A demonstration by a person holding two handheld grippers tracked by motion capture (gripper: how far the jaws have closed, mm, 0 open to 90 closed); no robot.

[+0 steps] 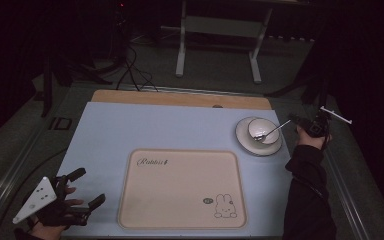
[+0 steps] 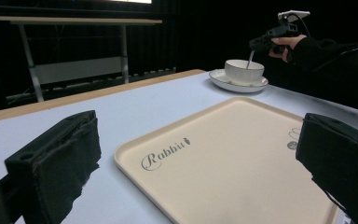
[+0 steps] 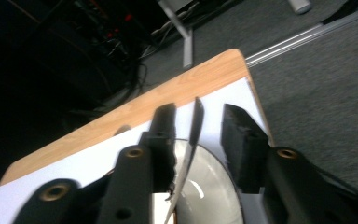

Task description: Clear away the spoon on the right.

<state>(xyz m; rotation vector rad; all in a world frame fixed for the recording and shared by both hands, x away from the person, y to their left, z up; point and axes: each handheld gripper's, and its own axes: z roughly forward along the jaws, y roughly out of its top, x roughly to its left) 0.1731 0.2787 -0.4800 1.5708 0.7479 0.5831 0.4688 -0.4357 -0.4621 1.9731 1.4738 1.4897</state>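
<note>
- Claw on your right (image 1: 306, 125) sits at the far right edge of the tabletop (image 1: 105, 130), with the spoon (image 1: 272, 131) handle running up between its jaws. In the right gripper view the jaws stand apart, the handle (image 3: 193, 128) close against one pad and a clear gap to the other — released, not yet gripping.
- Your left claw (image 1: 80, 192) rests near the front left corner, jaws wide apart and holding nothing, just beside the beige tray (image 1: 180, 187).
- You find the spoon leaning in the white bowl (image 1: 263, 129), which stands on a saucer (image 1: 247, 142); the spoon's head lies down inside the bowl and its handle sticks out over the rim toward your right hand.
- Expect the spoon to be light, stiff and slick — polished metal, thin in the handle. It will likely twist or slide between the pads if you pinch it near the tip.
- Take hold across the flat of the handle, somewhat down from its end, and close squarely so both pads meet it.
- Bowl and saucer look like glazed ceramic: fragile, and free to skid on the smooth tabletop. Lift the spoon up and clear of the rim rather than dragging it sideways against the bowl.
</note>
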